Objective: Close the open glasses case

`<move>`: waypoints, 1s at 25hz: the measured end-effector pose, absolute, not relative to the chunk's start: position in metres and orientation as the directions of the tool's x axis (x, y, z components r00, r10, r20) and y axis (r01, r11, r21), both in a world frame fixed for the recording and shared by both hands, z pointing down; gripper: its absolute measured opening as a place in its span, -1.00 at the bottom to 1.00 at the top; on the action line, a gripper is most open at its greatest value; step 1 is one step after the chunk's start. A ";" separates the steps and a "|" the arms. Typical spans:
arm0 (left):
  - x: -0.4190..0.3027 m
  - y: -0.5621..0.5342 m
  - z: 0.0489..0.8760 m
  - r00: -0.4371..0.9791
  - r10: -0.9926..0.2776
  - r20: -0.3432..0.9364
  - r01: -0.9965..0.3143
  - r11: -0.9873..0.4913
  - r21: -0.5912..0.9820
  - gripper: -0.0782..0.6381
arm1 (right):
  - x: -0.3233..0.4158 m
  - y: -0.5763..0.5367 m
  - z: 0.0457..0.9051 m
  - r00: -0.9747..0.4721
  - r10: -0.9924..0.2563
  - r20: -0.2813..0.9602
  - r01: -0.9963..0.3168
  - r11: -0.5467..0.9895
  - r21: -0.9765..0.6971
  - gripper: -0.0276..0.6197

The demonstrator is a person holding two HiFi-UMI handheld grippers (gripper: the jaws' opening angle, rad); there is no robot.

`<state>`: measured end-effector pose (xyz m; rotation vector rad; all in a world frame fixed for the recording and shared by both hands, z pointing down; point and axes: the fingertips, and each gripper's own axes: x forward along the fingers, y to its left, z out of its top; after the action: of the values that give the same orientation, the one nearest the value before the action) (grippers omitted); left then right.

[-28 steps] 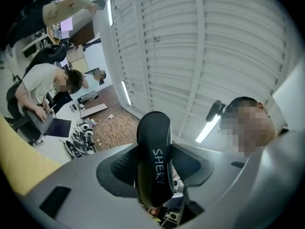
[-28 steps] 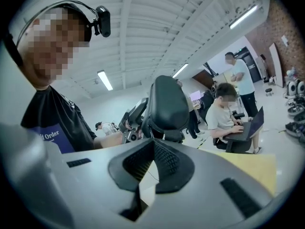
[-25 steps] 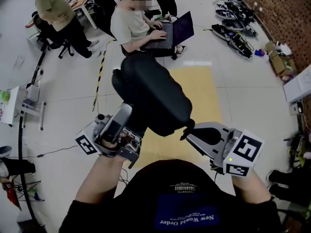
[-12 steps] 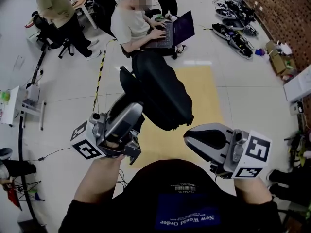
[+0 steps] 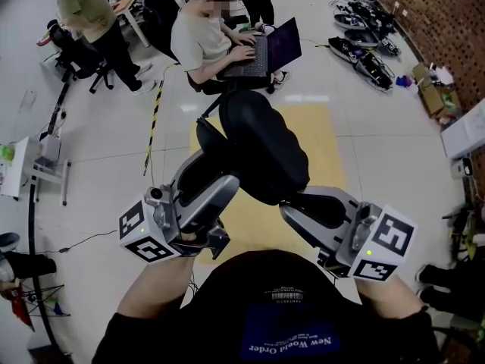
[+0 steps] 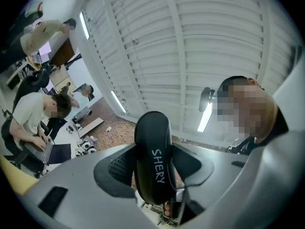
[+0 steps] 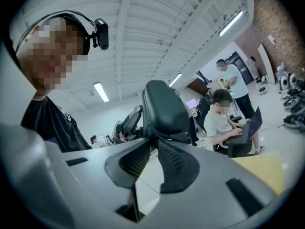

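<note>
One glasses case (image 5: pixel 265 150), closed, in left tongs (image 6: pixel 153 151).

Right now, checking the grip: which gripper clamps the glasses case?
The left gripper pinches the glasses case; the right gripper's fingers have just opened, with nothing between them.

glasses case (image 6: pixel 153 128) seam: too dark to tell | flanks: behind left gripper (image 6: pixel 153 149) fingers (image 6: pixel 116 168)
</note>
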<state>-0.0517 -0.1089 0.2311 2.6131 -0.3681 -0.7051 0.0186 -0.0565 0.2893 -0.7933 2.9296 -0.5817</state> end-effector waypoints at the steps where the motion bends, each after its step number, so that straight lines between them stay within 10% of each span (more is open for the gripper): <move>1: -0.055 -0.111 0.232 0.831 -0.350 -0.433 -0.123 -0.874 0.469 -0.16 | 0.016 -0.056 0.288 -0.867 -0.495 0.056 -0.481 0.802 -0.354 -0.81; 17: -0.032 -0.136 0.335 0.826 -0.499 -0.261 -0.018 -0.486 0.874 0.01 | 0.015 -0.045 0.342 -0.630 -0.647 0.430 -0.556 0.762 0.332 -0.95; 22: -0.010 -0.133 0.326 0.881 -0.384 -0.277 0.085 -0.448 0.890 0.63 | 0.017 -0.043 0.350 -0.637 -0.567 0.522 -0.438 0.824 0.360 -0.95; 25: -0.007 -0.132 0.327 0.887 -0.367 -0.280 0.111 -0.420 0.901 0.66 | 0.013 -0.036 0.351 -0.654 -0.525 0.544 -0.378 0.850 0.367 -0.95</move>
<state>-0.0071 -0.1321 0.3267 1.9364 -0.1876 -0.5345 0.0126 -0.0364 0.3508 -1.0130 3.6549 0.4496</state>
